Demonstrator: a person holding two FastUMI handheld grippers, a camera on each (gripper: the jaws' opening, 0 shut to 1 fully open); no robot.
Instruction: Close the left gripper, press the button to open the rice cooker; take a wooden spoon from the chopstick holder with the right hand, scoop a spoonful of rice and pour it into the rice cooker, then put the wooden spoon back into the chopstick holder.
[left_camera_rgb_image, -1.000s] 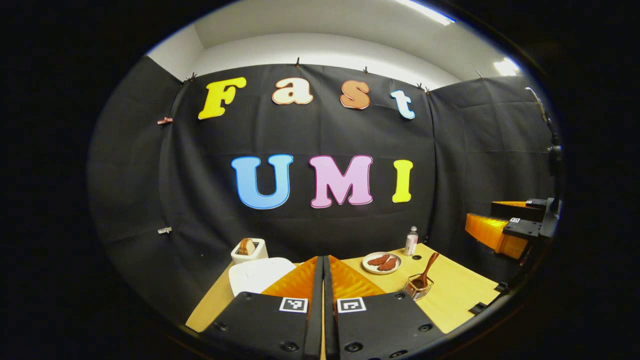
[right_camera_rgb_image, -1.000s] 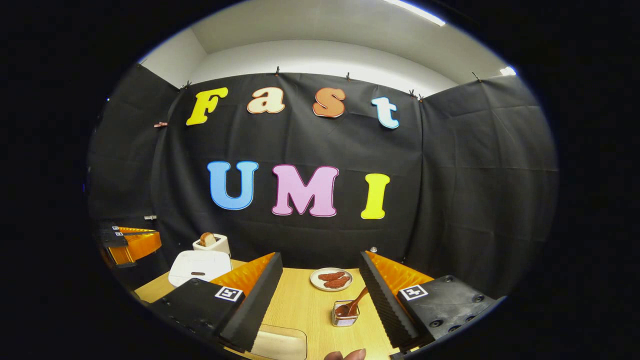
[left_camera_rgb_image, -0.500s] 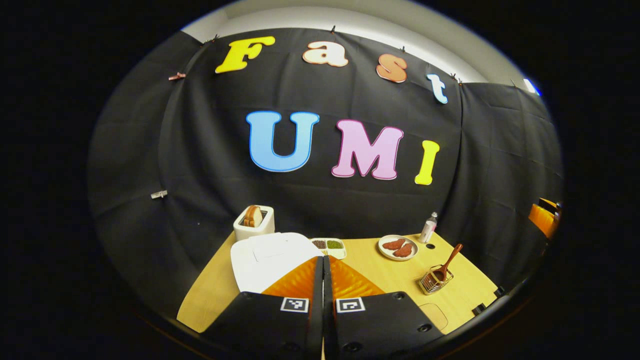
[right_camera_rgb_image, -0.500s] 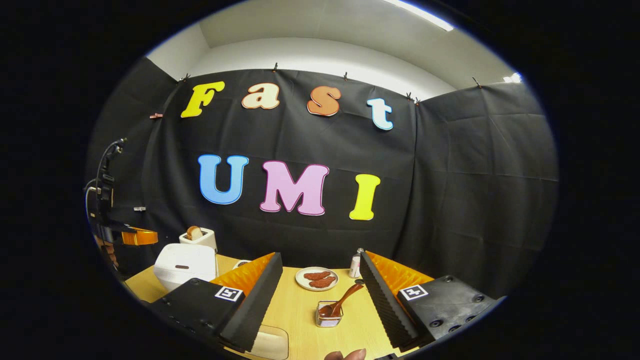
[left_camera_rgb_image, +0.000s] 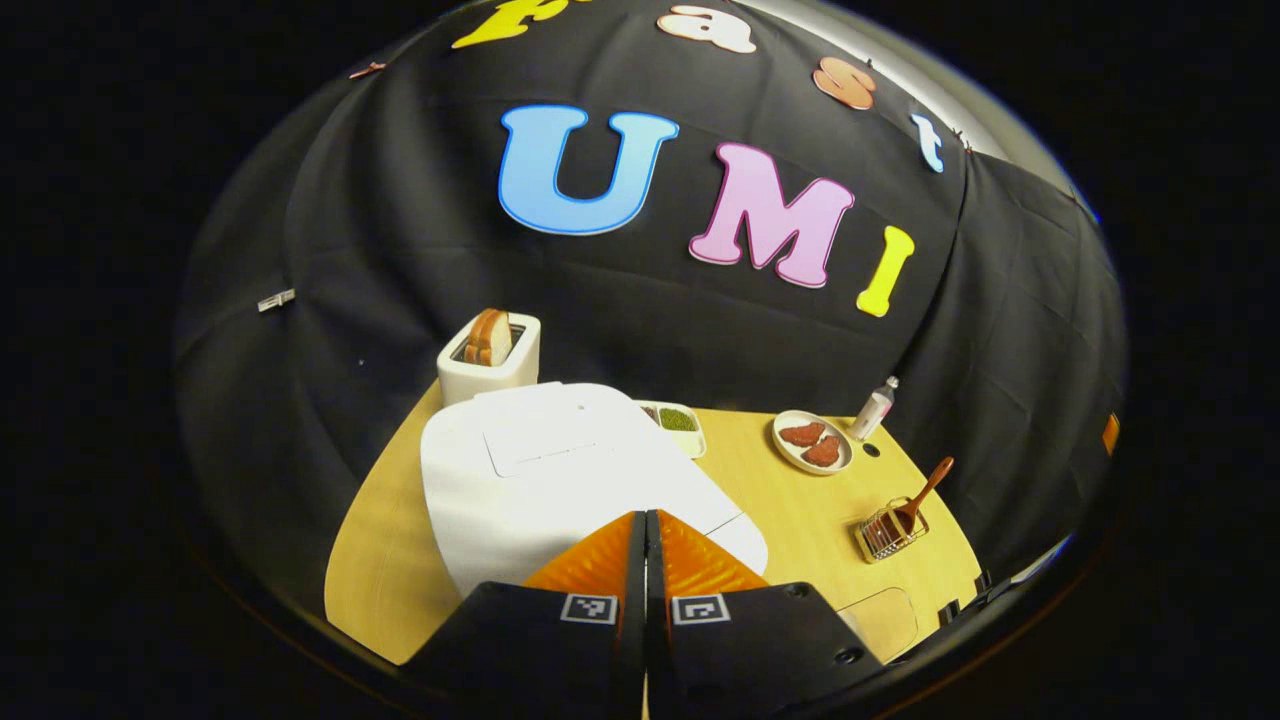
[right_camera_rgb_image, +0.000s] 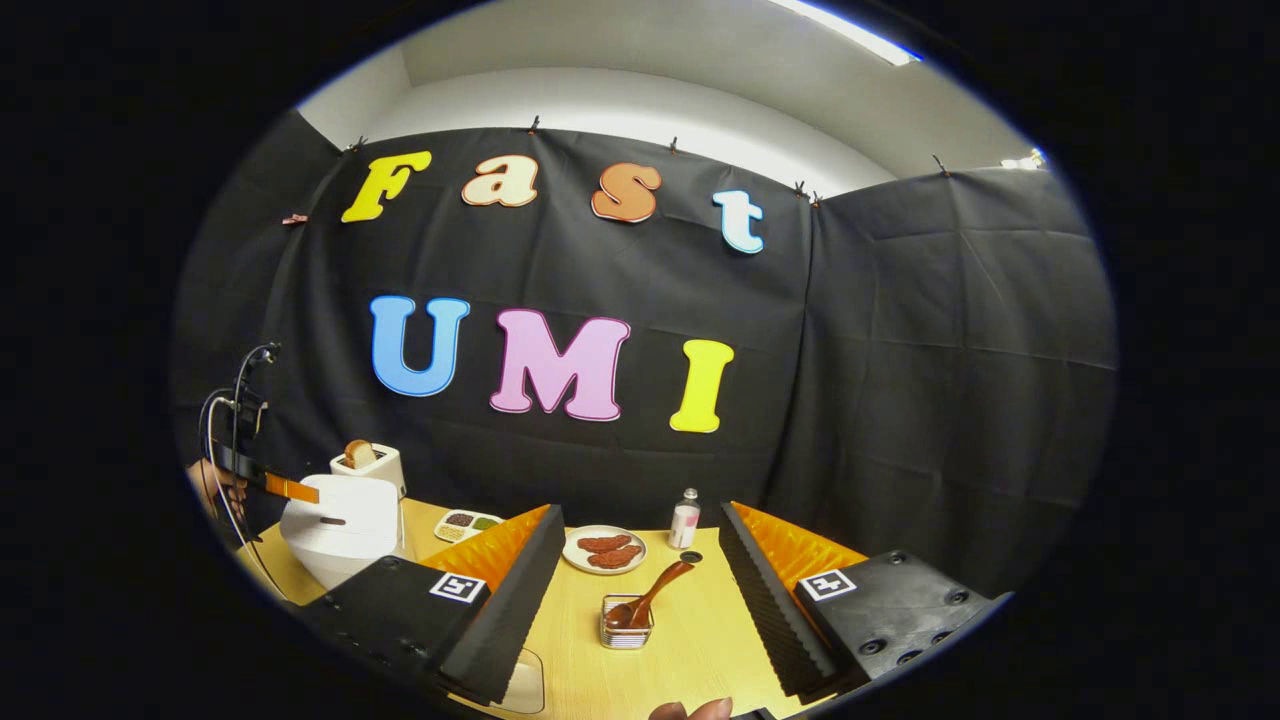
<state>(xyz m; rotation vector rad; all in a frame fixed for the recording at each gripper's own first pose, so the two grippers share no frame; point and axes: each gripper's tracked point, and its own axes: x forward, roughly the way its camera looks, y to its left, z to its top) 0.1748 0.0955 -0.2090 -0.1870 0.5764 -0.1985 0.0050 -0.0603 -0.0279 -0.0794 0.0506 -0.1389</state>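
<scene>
The white rice cooker stands with its lid down at the table's left; the right gripper view shows the rice cooker from the side. My left gripper is shut and empty, hovering over the cooker's front edge. It also appears as the left gripper just above the cooker in the right gripper view. A wooden spoon leans in the wire chopstick holder; the left gripper view has the spoon and holder at the right. My right gripper is open, back from the holder.
A toaster with bread stands behind the cooker. Beside it are a compartment dish of grains, a plate of sausages and a small bottle. A light tray lies near the table's front edge. A hand shows at the bottom.
The left gripper has moved forward and tipped down over the rice cooker, still shut. The right gripper has drifted a little, staying open.
</scene>
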